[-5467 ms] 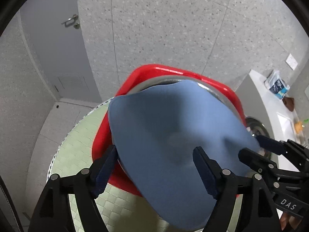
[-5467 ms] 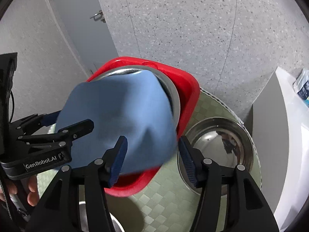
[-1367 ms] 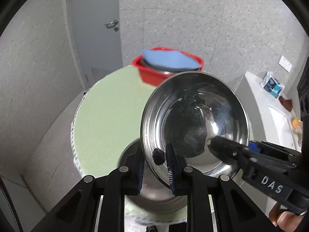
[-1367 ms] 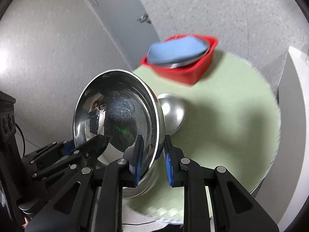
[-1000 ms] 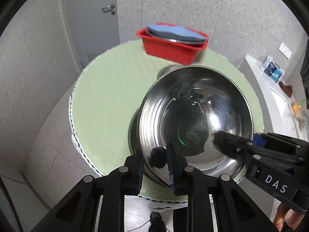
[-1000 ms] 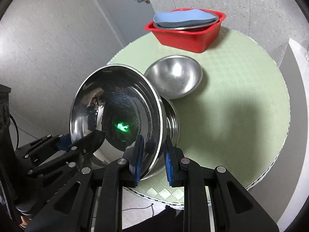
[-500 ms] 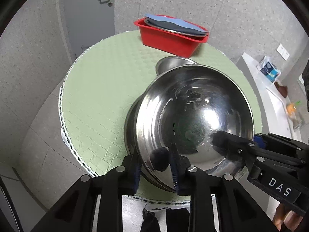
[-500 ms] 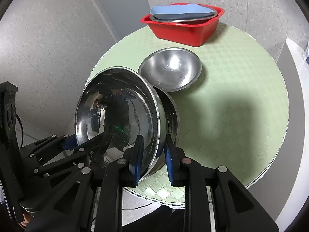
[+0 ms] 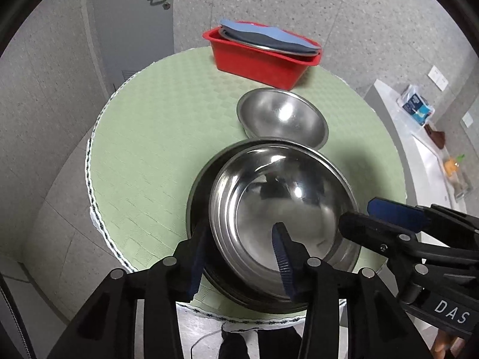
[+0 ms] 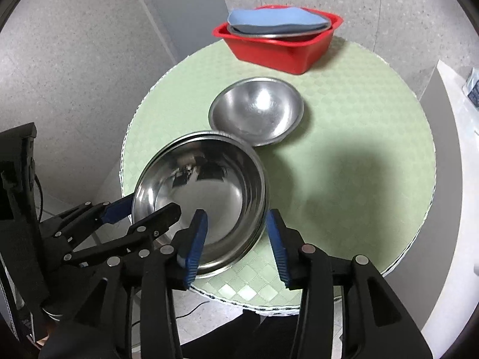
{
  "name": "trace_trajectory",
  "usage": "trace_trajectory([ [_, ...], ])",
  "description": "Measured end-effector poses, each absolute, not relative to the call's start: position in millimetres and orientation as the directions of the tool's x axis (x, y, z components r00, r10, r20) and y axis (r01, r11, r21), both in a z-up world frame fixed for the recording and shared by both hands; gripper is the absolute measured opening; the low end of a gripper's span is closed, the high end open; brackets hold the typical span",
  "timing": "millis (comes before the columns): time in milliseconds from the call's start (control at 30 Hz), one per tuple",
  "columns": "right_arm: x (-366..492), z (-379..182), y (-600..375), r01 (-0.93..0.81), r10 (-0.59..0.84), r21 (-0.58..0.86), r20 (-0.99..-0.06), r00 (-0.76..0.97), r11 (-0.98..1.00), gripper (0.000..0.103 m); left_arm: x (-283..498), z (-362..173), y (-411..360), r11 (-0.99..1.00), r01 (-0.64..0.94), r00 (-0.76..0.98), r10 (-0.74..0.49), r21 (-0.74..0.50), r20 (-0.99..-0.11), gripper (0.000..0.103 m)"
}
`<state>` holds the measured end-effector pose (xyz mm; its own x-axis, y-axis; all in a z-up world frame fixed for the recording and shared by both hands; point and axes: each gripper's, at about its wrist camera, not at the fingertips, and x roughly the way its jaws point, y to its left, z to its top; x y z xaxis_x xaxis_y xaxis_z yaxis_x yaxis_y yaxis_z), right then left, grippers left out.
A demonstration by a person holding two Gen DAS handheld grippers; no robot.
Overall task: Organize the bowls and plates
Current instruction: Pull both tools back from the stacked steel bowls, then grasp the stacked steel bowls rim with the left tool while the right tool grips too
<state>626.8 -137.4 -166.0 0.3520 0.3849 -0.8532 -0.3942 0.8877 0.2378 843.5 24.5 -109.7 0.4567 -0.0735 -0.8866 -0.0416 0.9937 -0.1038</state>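
Observation:
A large steel bowl (image 9: 278,197) (image 10: 206,188) rests nested in another steel bowl (image 9: 199,200) at the near edge of the round green table (image 9: 155,137) (image 10: 353,137). My left gripper (image 9: 239,251) is open, its fingers straddling the bowl's near rim. My right gripper (image 10: 236,242) is open too, straddling the rim on the other side. A smaller steel bowl (image 9: 283,118) (image 10: 257,110) sits just beyond. A red tub (image 9: 260,59) (image 10: 278,51) at the far side holds a steel bowl and a blue plate (image 9: 266,34) (image 10: 275,18).
A grey door (image 9: 131,15) and speckled wall stand behind the table. A white counter (image 9: 419,137) with small items runs along the right. The table edge is right below the nested bowls.
Both grippers carried the large steel bowl down onto the other bowl, then opened and let go of its rim. It now rests nested and level.

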Motion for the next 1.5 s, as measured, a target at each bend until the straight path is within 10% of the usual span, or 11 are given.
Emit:
trace_trajectory([
  [300, 636, -158, -155, -0.354, 0.415, 0.277, -0.810, 0.413, 0.893, 0.045, 847, -89, 32, 0.988, -0.081, 0.507, -0.074, -0.133, -0.859, 0.080],
  [967, 770, -186, -171, -0.338, 0.467, 0.356, -0.815, 0.343, 0.871, 0.054, 972, -127, 41, 0.987, -0.145, 0.385, -0.011, -0.072, -0.923, 0.084],
  [1233, 801, -223, -147, -0.386, 0.490, 0.388, -0.846, 0.211, 0.837, 0.052, 1010, -165, 40, 0.990, -0.133, 0.261, -0.005, -0.041, -0.965, 0.055],
  [1400, 804, -232, -136, -0.415, 0.507, 0.410, -0.848, 0.153, 0.812, 0.025, 1026, -172, 30, 0.990, -0.073, 0.261, -0.101, -0.124, -0.960, 0.012],
  [1500, 803, -230, -133, -0.426, 0.509, 0.408, -0.847, 0.154, 0.807, 0.017, 1030, -172, 26, 0.994, -0.054, 0.279, -0.074, -0.093, -0.957, 0.013],
])
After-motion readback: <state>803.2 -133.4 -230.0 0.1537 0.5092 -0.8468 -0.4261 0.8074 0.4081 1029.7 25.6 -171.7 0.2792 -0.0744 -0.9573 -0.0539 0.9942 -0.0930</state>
